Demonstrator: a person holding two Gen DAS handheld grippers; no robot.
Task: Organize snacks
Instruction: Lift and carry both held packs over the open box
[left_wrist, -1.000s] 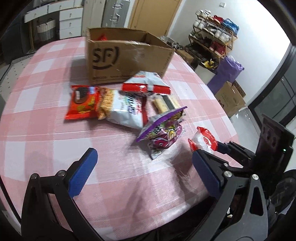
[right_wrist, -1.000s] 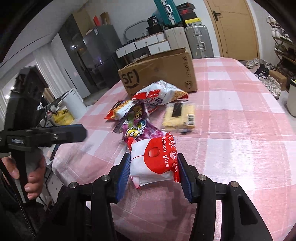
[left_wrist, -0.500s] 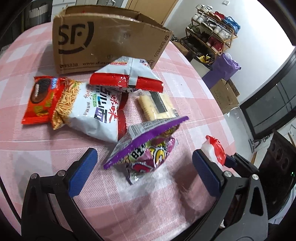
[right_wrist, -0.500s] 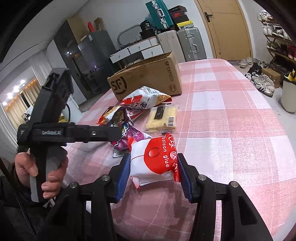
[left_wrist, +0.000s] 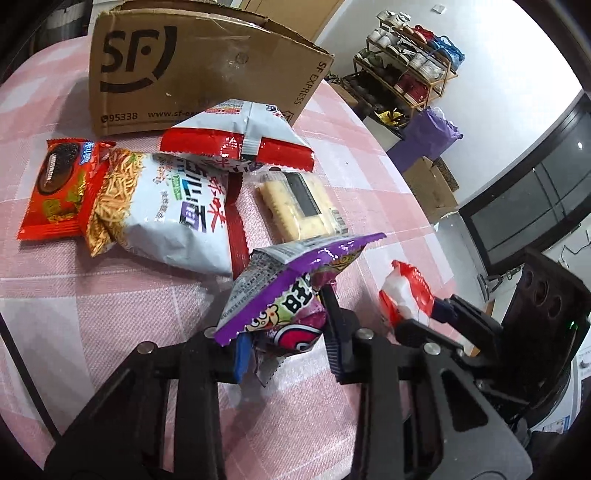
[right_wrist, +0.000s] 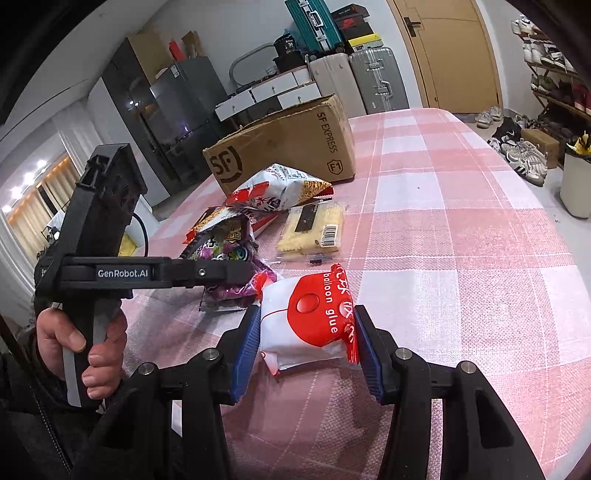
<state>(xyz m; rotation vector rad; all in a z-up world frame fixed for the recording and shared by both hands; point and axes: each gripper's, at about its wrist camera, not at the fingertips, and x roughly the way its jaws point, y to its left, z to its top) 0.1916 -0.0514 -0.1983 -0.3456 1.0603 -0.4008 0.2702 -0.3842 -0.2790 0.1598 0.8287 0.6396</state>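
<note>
Both grippers are loaded: the left gripper has its jaws pressed together on the lower end of the purple candy bag, and the right gripper pinches the red-and-white balloon glue packet between its blue pads. Judging by the layout, sorting has barely begun. Taking the SF cardboard box as landmark, four snacks lie loose on the checked tablecloth in front of it: the red-trimmed white bag just beside its wall, the noodle snack bag and cracker pack nearer the camera, and the chocolate cookie packet off to the left. The box's inside is hidden. Both held packets sit well in front of the box, farther from it than the loose ones.
</note>
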